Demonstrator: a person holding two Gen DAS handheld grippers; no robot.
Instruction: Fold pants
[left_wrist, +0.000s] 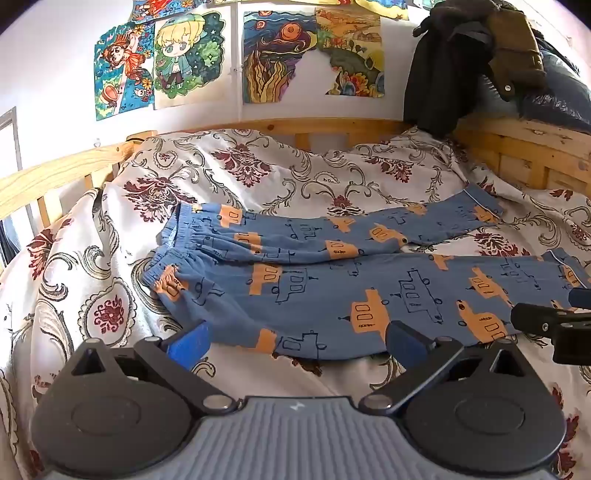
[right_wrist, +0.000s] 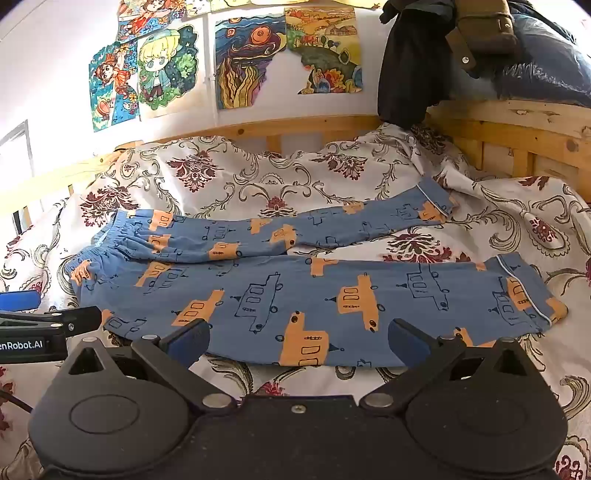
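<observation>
The pants (left_wrist: 332, 280) are seen laid out on the bed (left_wrist: 92, 280), blue with orange and outlined vehicles, spread flat and not yet folded. Their long axis runs straight across in front of both pairs of fingers, waistband (left_wrist: 173, 240) off to the left, cuffs (right_wrist: 524, 291) off to the right. The two legs are parted into a narrow V: the far leg (right_wrist: 332, 225) angles away, the near leg (right_wrist: 332, 302) lies just ahead of the fingertips.

The left gripper (left_wrist: 295, 341) is held low over the near edge of the fabric, its blue fingers (left_wrist: 188, 345) spread wide with nothing between them. The right gripper (right_wrist: 299, 341) is likewise spread and empty, the hem of the near leg lying just beyond its fingers (right_wrist: 410, 345). Each gripper is glimpsed at the margin of the other's view, so they are set side by side, close together.

The waistband is judged nearer to the left gripper, the cuffs nearer to the right. A lengthwise fold, one leg over the other, would seem to be called for first, with the near edge taken at both ends. Contact with the cloth cannot be confirmed from either view.
</observation>
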